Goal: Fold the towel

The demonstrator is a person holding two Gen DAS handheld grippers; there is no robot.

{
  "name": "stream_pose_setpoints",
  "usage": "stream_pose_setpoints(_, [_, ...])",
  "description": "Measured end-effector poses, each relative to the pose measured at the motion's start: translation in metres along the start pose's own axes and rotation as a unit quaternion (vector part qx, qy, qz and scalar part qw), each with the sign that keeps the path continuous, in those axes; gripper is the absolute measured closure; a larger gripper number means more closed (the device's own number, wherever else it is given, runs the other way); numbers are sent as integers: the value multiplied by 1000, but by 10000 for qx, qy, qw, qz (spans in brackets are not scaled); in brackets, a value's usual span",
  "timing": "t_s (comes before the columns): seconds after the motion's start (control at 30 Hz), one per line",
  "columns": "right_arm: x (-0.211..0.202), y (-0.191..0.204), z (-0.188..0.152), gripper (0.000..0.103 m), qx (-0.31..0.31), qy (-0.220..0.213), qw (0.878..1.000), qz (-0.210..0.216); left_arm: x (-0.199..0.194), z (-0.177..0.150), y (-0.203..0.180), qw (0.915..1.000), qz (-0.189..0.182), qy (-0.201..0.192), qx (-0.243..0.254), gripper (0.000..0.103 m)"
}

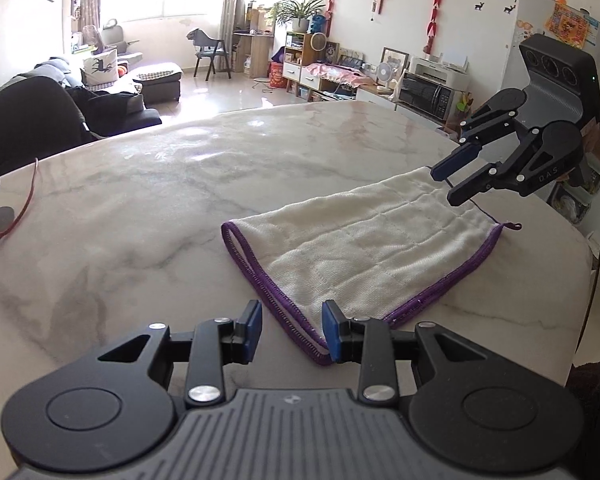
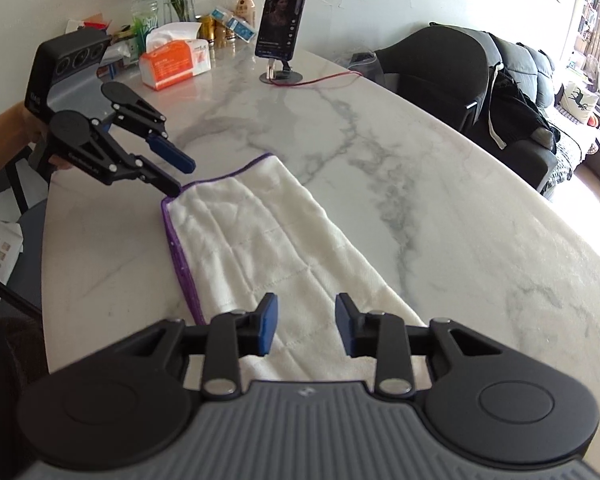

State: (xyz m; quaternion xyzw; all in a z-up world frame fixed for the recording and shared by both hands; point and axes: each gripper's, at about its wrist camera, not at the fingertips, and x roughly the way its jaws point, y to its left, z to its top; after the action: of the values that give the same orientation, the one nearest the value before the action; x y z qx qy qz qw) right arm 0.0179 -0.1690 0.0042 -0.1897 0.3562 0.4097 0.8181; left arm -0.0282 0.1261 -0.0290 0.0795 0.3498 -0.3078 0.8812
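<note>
Nearest in the left wrist view, my left gripper (image 1: 292,330) hangs with its fingers apart, the towel's (image 1: 364,252) purple-edged near corner between them but not pinched. The towel lies already doubled on the marble worktop (image 1: 148,208). If I close too high, I judge I will catch only the top layer and the fold will peel open. In the right wrist view, my right gripper (image 2: 306,326) is also spread, empty, over the towel's other end; lifting the two ends unevenly could skew the edges or drag the cloth toward the worktop's rim.
</note>
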Motion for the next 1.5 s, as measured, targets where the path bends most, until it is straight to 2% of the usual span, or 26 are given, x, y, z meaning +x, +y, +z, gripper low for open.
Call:
stream_pose_setpoints(0.1, [11, 0, 13, 68, -67, 28, 9999, 74, 2, 1, 2, 9998, 121, 117, -121, 69])
stream_pose_setpoints(0.27, [32, 1, 36, 68, -251, 135, 9994, 205, 6, 2, -4, 9990, 304, 342, -15, 69])
stream_pose_setpoints(0.6, [71, 3, 76, 68, -597, 361, 9965, 471, 3, 1, -11, 9986, 391, 362, -28, 69])
stream_pose_setpoints(1.23, [128, 15, 124, 68, -1157, 855, 9846, 998, -1, 3, -12, 9989, 317, 349, -34, 69])
stream_pose_setpoints(1.37, [152, 16, 138, 68, -1309, 986, 9806, 1073, -1, 3, -12, 9989, 296, 357, -9, 69])
stream_pose_setpoints(1.5, [154, 17, 141, 67, -1409, 1073, 9770, 1189, 0, 2, -11, 9990, 278, 355, -2, 69])
